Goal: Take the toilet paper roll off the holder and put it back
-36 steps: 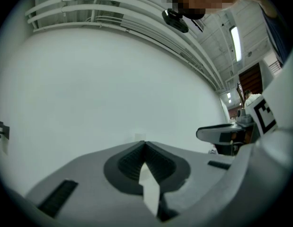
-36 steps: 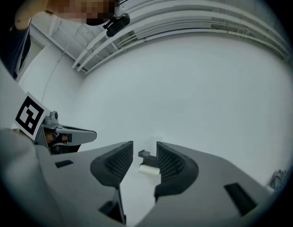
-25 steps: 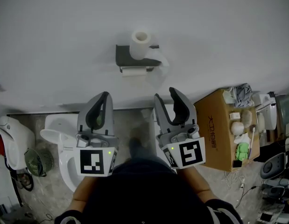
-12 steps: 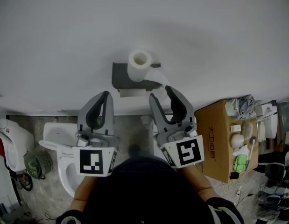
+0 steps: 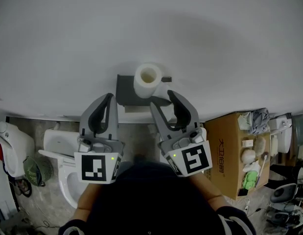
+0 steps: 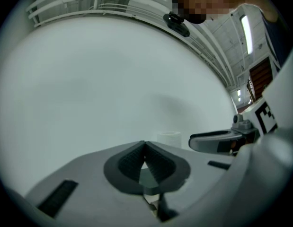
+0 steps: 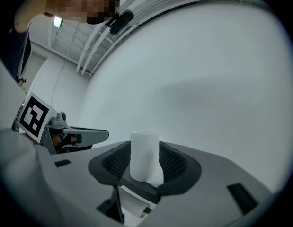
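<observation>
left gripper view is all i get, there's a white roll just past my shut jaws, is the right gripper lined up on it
Observer: Yes. In the right gripper view the white toilet paper roll shows in the gap of the right gripper. Its jaws stand apart and have just been opening. The roll is not gripped yet.
Operator: what's the roll standing on
Observer: In the head view it stands upright on top of a dark grey wall-mounted holder, with its hollow core facing up.
Operator: what's around down there
Observer: On the floor, a white toilet is at the head view's left and an open brown cardboard box at its right.
</observation>
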### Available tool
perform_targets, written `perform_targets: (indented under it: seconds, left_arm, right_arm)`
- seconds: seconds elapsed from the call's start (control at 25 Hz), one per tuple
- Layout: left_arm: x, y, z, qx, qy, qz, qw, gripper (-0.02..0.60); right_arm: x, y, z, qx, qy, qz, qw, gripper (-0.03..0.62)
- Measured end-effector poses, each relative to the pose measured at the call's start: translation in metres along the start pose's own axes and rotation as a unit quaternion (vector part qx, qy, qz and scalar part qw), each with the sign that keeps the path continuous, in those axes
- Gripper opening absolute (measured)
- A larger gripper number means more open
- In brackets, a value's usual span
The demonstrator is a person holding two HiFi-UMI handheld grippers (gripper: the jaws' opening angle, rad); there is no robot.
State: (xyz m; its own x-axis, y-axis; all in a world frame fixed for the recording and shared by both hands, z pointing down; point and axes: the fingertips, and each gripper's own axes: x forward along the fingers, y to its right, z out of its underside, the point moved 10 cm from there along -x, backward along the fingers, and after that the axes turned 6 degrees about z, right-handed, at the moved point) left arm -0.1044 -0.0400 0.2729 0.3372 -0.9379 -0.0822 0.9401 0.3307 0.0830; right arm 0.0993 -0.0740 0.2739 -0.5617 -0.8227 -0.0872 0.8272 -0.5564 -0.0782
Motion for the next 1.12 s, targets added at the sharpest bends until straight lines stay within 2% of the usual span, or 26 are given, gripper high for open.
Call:
perform_targets:
  seconds: [0.24,0.4,0.68,1.12]
  left_arm:
    - [0.004,-0.002,0.004,0.001,-0.002,0.002,1.0,0.002]
    - [0.007,-0.004,0.003,0.002,0.0,0.016,0.9999,0.002]
    - [0.022,-0.019,-0.004,0.009,0.005,0.069,0.9976,0.002]
    - [0.049,-0.05,-0.007,0.007,0.012,0.15,0.9886,0.002]
  right_arm:
    - [0.002,-0.001,0.005,0.003,-0.002,0.002,1.0,0.195]
    - [0.003,-0.004,0.006,-0.001,-0.009,0.012,1.0,0.202]
    - [0.014,-0.015,0.004,-0.003,-0.022,0.046,0.999,0.225]
    - [0.033,-0.033,0.001,-0.006,-0.044,0.111,0.993,0.253]
